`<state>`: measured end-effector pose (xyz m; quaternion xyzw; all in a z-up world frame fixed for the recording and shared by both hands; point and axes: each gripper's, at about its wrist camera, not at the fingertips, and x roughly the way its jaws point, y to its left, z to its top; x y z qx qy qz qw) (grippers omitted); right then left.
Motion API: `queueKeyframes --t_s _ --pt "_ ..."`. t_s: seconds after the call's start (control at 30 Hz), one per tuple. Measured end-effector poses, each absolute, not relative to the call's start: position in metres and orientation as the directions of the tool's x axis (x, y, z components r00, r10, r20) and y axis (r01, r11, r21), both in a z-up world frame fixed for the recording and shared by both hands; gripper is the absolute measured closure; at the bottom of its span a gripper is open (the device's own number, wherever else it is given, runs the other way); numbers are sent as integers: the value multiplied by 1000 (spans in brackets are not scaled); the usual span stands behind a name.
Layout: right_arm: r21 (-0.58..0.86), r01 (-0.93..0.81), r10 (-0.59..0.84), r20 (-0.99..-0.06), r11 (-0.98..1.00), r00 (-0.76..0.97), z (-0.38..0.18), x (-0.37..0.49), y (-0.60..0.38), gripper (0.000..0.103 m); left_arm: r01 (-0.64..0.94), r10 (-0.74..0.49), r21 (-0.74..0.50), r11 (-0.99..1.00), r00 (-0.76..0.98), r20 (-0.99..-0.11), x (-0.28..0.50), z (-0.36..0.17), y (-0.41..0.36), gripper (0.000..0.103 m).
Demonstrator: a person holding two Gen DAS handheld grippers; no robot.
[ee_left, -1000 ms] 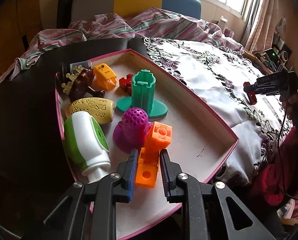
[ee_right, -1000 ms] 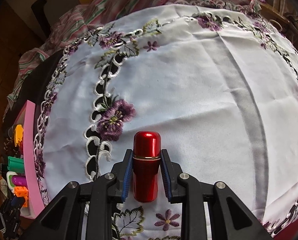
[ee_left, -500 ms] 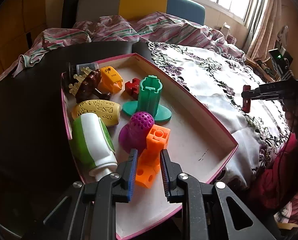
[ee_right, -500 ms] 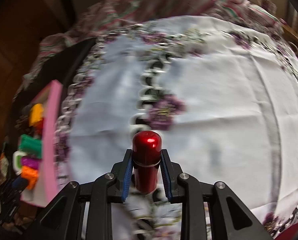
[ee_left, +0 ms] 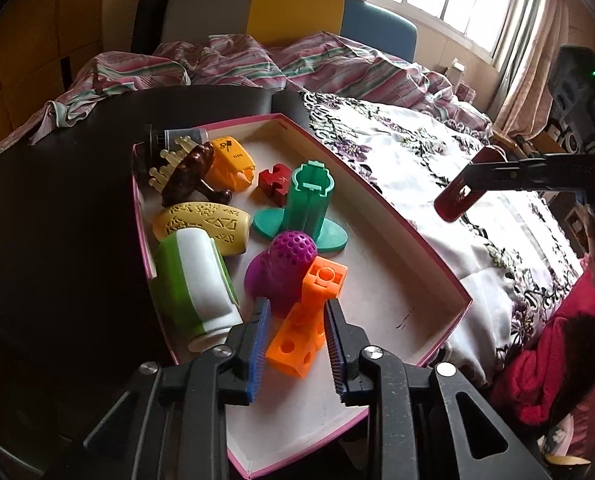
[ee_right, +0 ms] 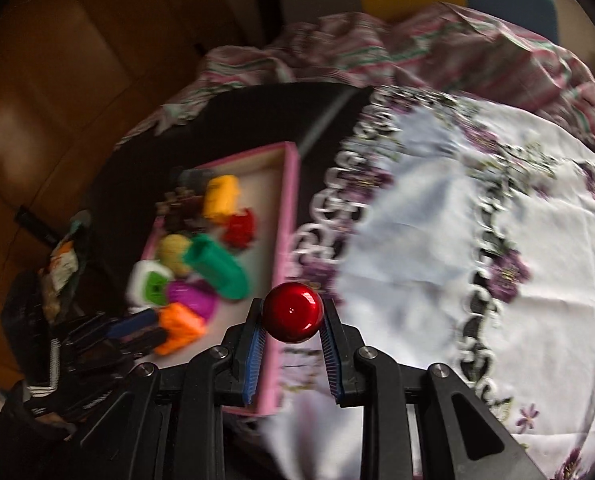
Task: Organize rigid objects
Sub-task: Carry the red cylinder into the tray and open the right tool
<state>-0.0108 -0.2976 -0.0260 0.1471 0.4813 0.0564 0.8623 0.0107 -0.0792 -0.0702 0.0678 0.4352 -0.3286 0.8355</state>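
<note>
A pink-rimmed tray (ee_left: 413,236) holds several toys. An orange holed block (ee_left: 309,316) lies in it, leaning on a purple dotted toy (ee_left: 285,268). My left gripper (ee_left: 296,302) straddles the block and its jaws are opening; a gap shows beside the left pad. My right gripper (ee_right: 292,306) is shut on a shiny red cylinder (ee_right: 292,318), which hangs in the air over the tray's near rim (ee_right: 287,216). In the left wrist view the red cylinder (ee_left: 459,196) hangs tilted over the cloth, right of the tray.
The tray also contains a green stand (ee_left: 309,204), a green-and-white bottle (ee_left: 193,280), a yellow perforated shell (ee_left: 203,224), a brown brush (ee_left: 189,172) and a red puzzle piece (ee_left: 273,182). White flowered cloth (ee_right: 437,220) covers the table's right; striped bedding (ee_left: 317,60) lies behind.
My right gripper carried the red cylinder left from over the cloth to the tray's edge, rolling as it went. My left jaws widened and the orange block tipped over.
</note>
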Motion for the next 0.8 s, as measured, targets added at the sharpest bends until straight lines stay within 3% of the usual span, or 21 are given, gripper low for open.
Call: queueKeyframes --t_s 0.3,0.47,0.8 --pt "294 -145 327 -857 945 399 -18 -14 -249 77 595 -508 -202 778 407 -759 13 -63 -73 71" --pt "279 -226 333 -908 933 254 -43 -1 -223 77 580 -520 -219 785 424 -741 14 -52 -65 68" --pt "262 -152 292 -927 953 236 -100 43 -211 77 542 -511 -232 808 449 -733 21 -44 -50 67"
